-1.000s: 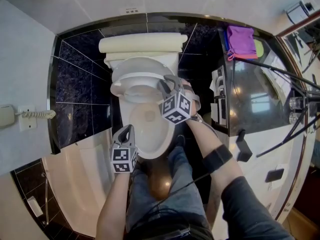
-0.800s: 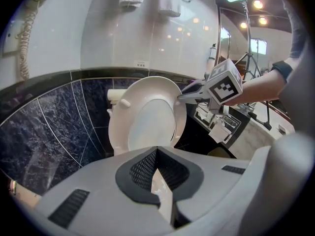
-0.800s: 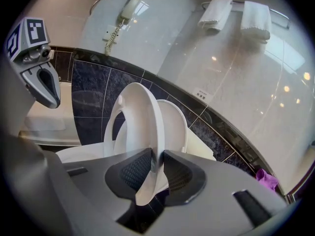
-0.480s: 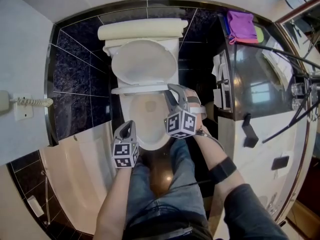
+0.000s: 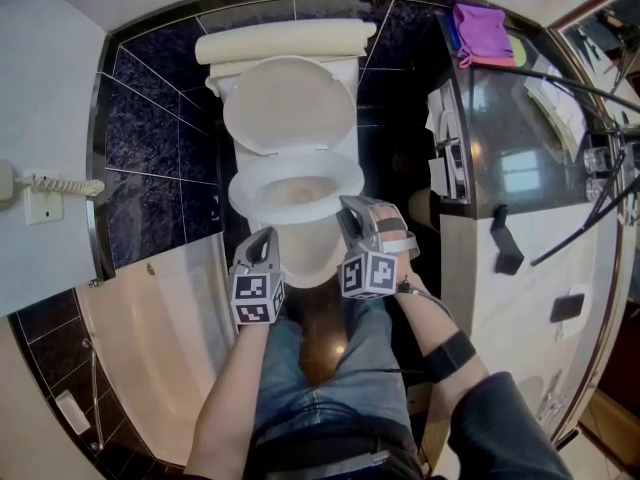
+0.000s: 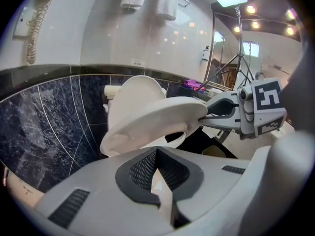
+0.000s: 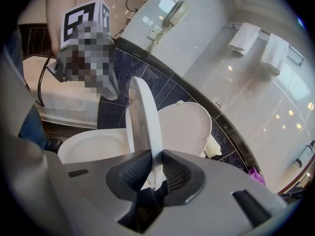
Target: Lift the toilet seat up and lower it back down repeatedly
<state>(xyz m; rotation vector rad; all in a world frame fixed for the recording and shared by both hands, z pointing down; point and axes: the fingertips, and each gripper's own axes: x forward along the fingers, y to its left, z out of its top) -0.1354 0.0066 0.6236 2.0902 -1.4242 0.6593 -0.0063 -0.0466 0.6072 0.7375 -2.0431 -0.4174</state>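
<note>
The white toilet seat (image 5: 297,186) hangs partway between the upright lid (image 5: 290,103) and the bowl (image 5: 305,258). My right gripper (image 5: 350,206) is shut on the seat's right front rim. In the right gripper view the thin rim (image 7: 142,122) runs between the pads (image 7: 172,173). Its jaws have just been closing on that rim. My left gripper (image 5: 262,240) is shut on nothing and hovers by the bowl's front left. From the left gripper view I see the tilted seat (image 6: 152,119) with the right gripper (image 6: 209,113) on its edge.
A bathtub (image 5: 150,318) lies to the left, and a wall phone (image 5: 25,203) hangs above it. A glossy counter (image 5: 500,158) with a purple cloth (image 5: 483,36) and black tripod legs (image 5: 570,238) stands at the right. The person's legs are right in front of the bowl.
The right gripper has drawn the seat down and forward, away from the lid towards the bowl. The left gripper has shifted a little forward beside the bowl.
</note>
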